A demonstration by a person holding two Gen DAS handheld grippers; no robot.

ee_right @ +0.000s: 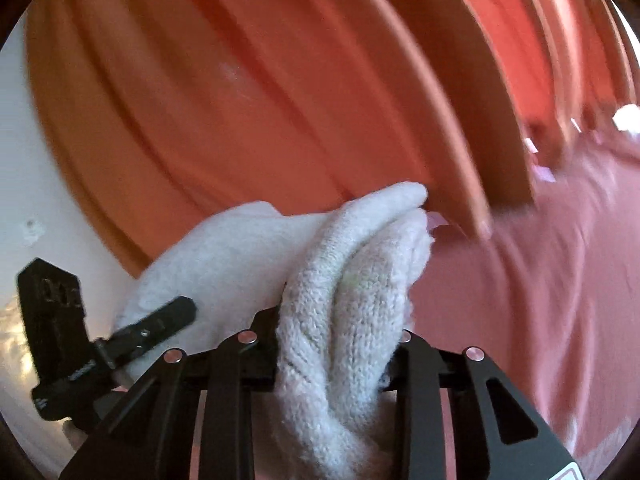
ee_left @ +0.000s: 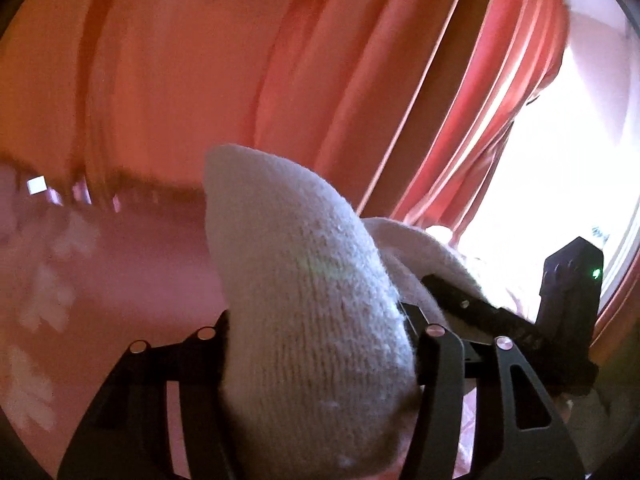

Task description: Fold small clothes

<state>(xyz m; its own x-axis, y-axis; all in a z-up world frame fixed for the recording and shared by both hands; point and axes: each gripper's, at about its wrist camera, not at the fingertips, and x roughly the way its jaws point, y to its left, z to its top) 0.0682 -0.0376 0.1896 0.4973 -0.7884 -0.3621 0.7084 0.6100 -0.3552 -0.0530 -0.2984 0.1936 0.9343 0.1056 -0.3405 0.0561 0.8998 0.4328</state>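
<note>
A white knitted sock (ee_left: 308, 300) is held up off the pink bedspread (ee_left: 120, 272). My left gripper (ee_left: 320, 336) is shut on one end of it, and the cloth bulges up between the jaws. My right gripper (ee_right: 336, 344) is shut on the other end of the sock (ee_right: 352, 280), which is bunched in folds. Each view shows the other gripper close by: the right one at the right of the left wrist view (ee_left: 568, 304), the left one at the lower left of the right wrist view (ee_right: 60, 340). The fingertips are hidden by the cloth.
Orange-red curtains (ee_left: 360, 80) hang close behind and also fill the right wrist view (ee_right: 240, 80). A bright window (ee_left: 560, 184) shows at the right. The pink bedspread (ee_right: 540, 280) with pale flower prints lies below. A white wall (ee_right: 24, 200) is at the left.
</note>
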